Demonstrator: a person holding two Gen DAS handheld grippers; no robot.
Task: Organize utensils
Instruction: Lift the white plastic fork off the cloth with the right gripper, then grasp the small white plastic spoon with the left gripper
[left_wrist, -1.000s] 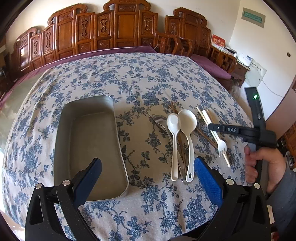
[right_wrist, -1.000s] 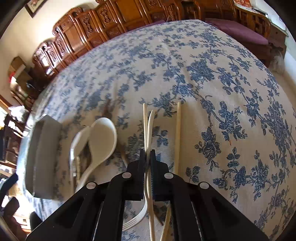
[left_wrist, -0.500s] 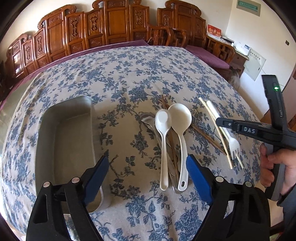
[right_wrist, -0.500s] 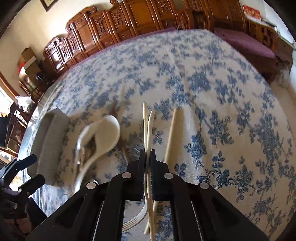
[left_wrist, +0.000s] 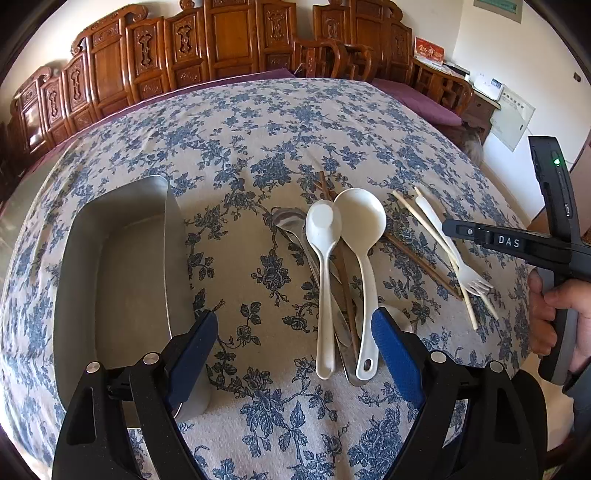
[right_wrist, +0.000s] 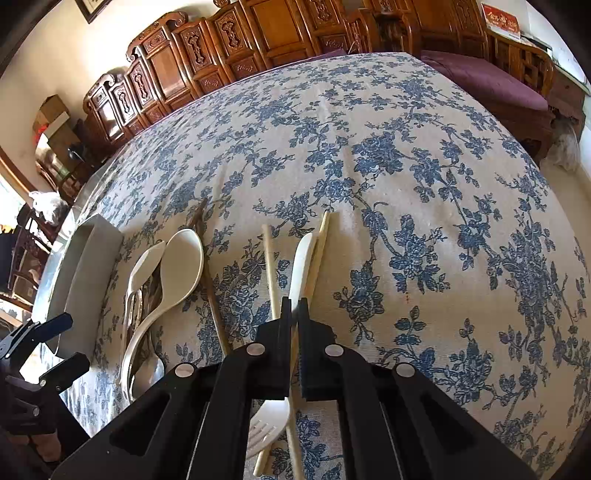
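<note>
Floral tablecloth (left_wrist: 258, 122): left tool (left_wrist: 293, 354) wide, just narrowed (nothing between); right tool (right_wrist: 294, 314) clamps white fork (right_wrist: 301, 266).

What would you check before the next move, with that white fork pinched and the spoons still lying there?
1. Right gripper shut on the white fork: ok.
2. Fork alone between the jaws, no pale chopstick caught: cannot tell.
3. Metal tray has room: ok.
4. Left gripper open, nothing between its pads: ok.
5. Left gripper lined up on the white spoons: not ok, they lie by one pad.
</note>
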